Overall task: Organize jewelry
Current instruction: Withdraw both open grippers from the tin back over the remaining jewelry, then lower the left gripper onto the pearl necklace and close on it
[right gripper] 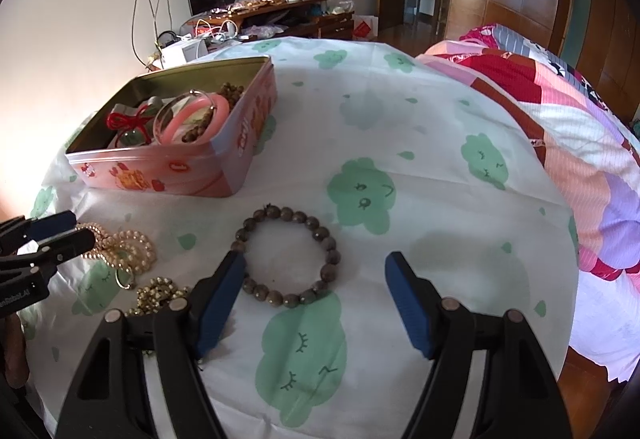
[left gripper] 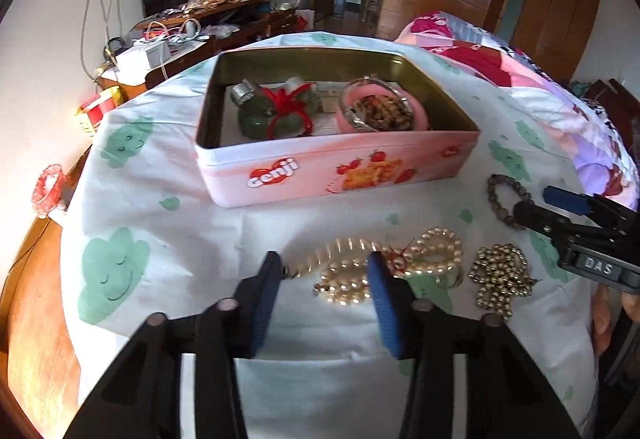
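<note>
A pink tin box stands open on the cloth, holding a pink bangle, brown beads and a green piece tied with red cord. A pearl necklace lies in front of it, with a gold bead chain beside it. A dark bead bracelet lies flat on the cloth. My left gripper is open just before the pearls. My right gripper is open, its left finger next to the bracelet.
The white cloth with green cloud faces covers a round table. A pink patterned quilt lies to the right. A cluttered wooden sideboard stands at the back wall. The wooden table edge shows at left.
</note>
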Motion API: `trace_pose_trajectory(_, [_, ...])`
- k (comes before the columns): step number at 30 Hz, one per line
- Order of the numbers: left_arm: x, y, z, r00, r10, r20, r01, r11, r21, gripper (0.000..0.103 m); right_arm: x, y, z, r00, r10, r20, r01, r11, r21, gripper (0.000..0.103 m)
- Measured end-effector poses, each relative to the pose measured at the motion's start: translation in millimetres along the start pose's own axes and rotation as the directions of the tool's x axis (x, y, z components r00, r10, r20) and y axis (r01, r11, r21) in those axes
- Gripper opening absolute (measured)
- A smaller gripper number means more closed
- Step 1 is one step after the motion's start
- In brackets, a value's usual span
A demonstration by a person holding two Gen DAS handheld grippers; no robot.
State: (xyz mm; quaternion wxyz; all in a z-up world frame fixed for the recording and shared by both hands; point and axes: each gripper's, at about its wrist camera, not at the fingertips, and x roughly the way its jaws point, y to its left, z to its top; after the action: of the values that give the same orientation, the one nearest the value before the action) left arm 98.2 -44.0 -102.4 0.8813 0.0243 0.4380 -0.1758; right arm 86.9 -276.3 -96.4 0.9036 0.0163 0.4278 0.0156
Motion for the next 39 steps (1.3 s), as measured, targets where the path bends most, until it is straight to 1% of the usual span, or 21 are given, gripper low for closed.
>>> trace_pose_trajectory(1, [-0.6,-0.5,-0.7,1.000,-0.023,0.000,0.023,1.000,0.001,0.022,0.7,-0.1,0.3,1.000,0.002,-0.002,-0.002,1.000,0.002,0.075])
trace_pose_trajectory(2, [-1.1,-0.6,-1.0,0.999,-0.038,0.003,0.038,0.999,-0.001,0.019,0.7,-0.8,0.2,1.000,0.004,-0.004,-0.004,1.000,0.005,0.075])
trace_pose_trajectory(3, [-2.1,-1.0,-1.2,0.999,-0.044,0.007,0.044,0.999,0.004,0.013,1.7,-0.5,0.9,1.000,0.006,-0.005,-0.006,1.000,0.006,0.075])
trace_pose_trajectory(5, [-5.5,-2.6,-1.9,0.999,-0.047,0.018,0.047,0.999,0.022,0.006,1.6,-0.8,0.6,1.000,0.009,-0.007,-0.009,1.000,0.008,0.075])
trace_pose_trajectory(8, [-10.0,-1.9,-0.2,0.998,-0.060,0.034,0.060,0.998,0.021,0.005,1.3,-1.7,1.5,1.000,0.010,-0.002,-0.010,1.000,0.011,0.075])
trace_pose_trajectory(13, [-14.4,1.2,2.0,0.997,-0.063,0.049,0.062,0.998,0.019,0.004,0.8,-1.7,0.9,1.000,0.010,-0.001,-0.010,1.000,0.011,0.075])
trace_pose_trajectory(21, [-14.1,6.2,3.0,0.997,-0.049,0.058,0.049,0.999,0.009,0.003,-0.8,-1.1,-0.2,1.000,0.010,0.007,-0.011,1.000,0.013,0.075])
trace_pose_trajectory(26, [-25.1,1.1,6.4,0.991,-0.104,0.087,0.102,0.994,0.025,0.004,-0.5,-1.0,-1.4,1.000,0.015,0.010,-0.015,1.000,0.013,0.075])
trace_pose_trajectory(27, [-24.8,-0.8,7.3,0.990,-0.115,0.080,0.113,0.993,0.026,0.006,-1.0,-0.9,-1.4,1.000,0.015,0.009,-0.015,1.000,0.014,0.075])
trace_pose_trajectory(29, [-22.8,-4.6,8.0,0.991,-0.117,0.063,0.115,0.993,0.036,0.021,-2.0,-0.8,-1.7,1.000,0.016,0.011,-0.016,1.000,0.016,0.075])
trace_pose_trajectory(30, [-20.3,-6.7,6.3,0.993,-0.108,0.054,0.106,0.993,0.043,0.040,-2.4,-0.5,-1.7,1.000,0.017,0.013,-0.017,1.000,0.016,0.075])
trace_pose_trajectory(31, [-19.0,-8.2,4.9,0.994,-0.101,0.053,0.098,0.994,0.046,0.055,-2.7,-0.1,-1.9,1.000,0.019,0.014,-0.019,1.000,0.016,0.075])
trace_pose_trajectory(33, [-19.0,-8.1,2.3,0.993,-0.096,0.063,0.094,0.995,0.043,0.059,-3.9,0.1,-2.5,1.000,0.020,0.017,-0.021,1.000,0.015,0.075])
trace_pose_trajectory(35, [-16.2,-7.4,2.3,0.994,-0.095,0.048,0.093,0.995,0.041,0.059,-5.5,0.3,-3.2,0.999,0.026,0.024,-0.026,1.000,0.014,0.075])
trace_pose_trajectory(39, [-4.8,-4.9,2.1,0.999,-0.050,0.008,0.050,0.998,0.040,0.059,-7.1,-0.4,-2.8,0.999,0.034,0.031,-0.034,0.999,0.014,0.075])
